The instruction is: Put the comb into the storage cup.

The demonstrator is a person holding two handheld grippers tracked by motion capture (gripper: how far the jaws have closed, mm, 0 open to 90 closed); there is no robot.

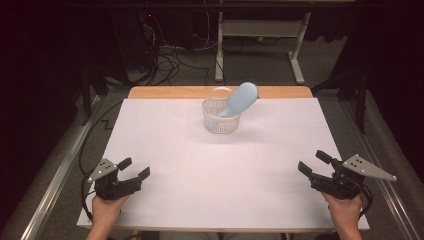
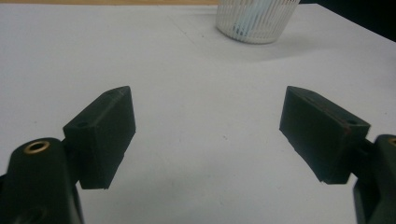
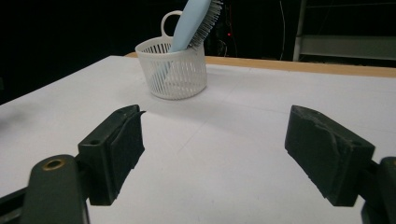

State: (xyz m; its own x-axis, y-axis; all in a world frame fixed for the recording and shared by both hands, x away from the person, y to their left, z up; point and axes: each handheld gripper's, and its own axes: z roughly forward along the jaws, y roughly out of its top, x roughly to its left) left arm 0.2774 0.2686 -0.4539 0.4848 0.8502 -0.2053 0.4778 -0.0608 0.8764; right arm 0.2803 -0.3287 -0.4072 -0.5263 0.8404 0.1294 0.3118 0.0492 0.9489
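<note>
High view: both grippers' fingers point(image 1: 125, 163) wide apart, empty.

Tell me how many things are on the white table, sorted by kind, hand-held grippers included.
Hairbrush, light blue, standing in the basket: 1
Basket, white slotted plastic: 1
Grippers, black, both with jaws open: 2, the left gripper and the right gripper
Total: 4

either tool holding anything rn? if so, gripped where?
Nothing held. Left tool and right tool are both open and apart over the bare table; the hairbrush stands handle-down in the basket.
</note>
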